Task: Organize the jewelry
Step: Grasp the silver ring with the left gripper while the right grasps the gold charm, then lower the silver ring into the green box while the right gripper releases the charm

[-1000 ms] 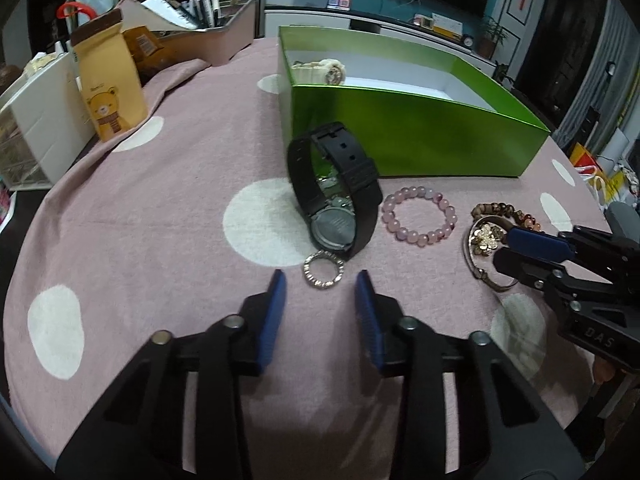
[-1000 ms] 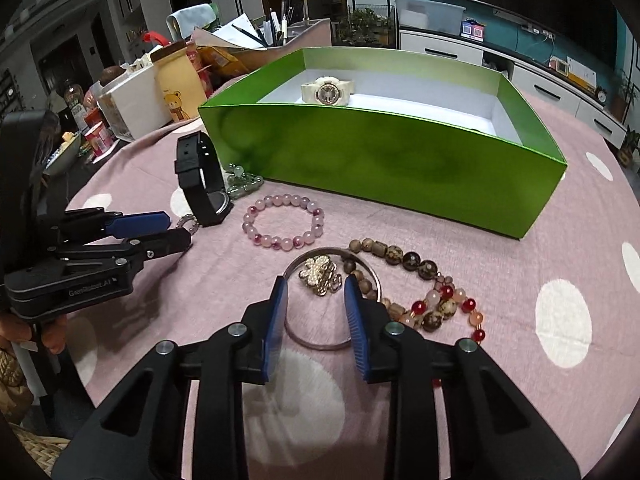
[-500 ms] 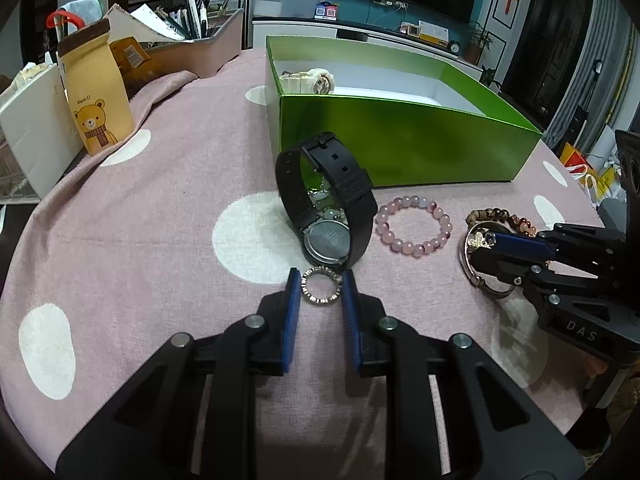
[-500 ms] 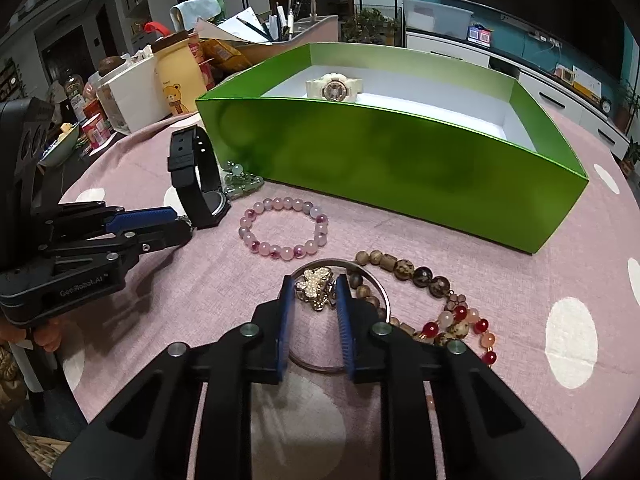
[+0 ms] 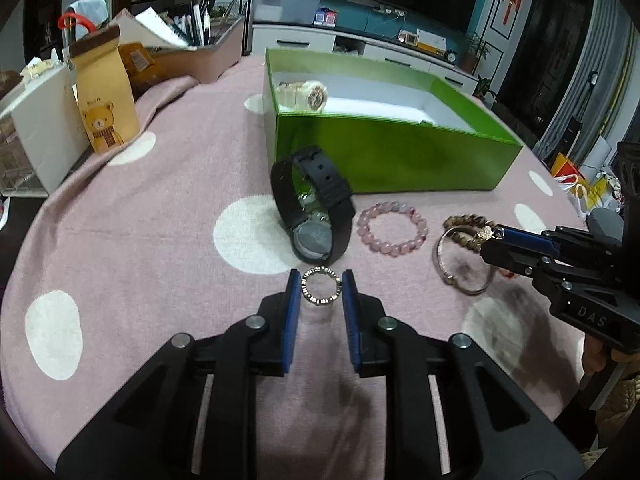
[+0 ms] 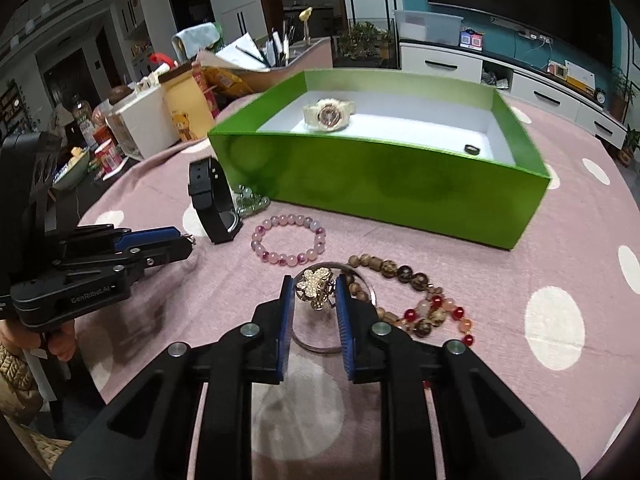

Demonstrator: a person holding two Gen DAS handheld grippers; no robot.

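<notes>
Both pairs of fingers have closed since earlier: left gripper [image 5: 321, 289] pinching the ring [image 5: 321, 290], right gripper [image 6: 316, 289] the flower bangle [image 6: 316, 287].

Sparkly ring [image 5: 321, 290], flower bangle [image 6: 316, 283], seemingly pinched

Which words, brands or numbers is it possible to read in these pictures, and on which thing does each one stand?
"DAS": on the body of the right hand-held gripper, seen from the left wrist view.
"GenRobot.AI": on the body of the left hand-held gripper, seen from the right wrist view.
The bear bag carries a short word above the bear, too blurred to read.
The packets behind the table: print too small.
</notes>
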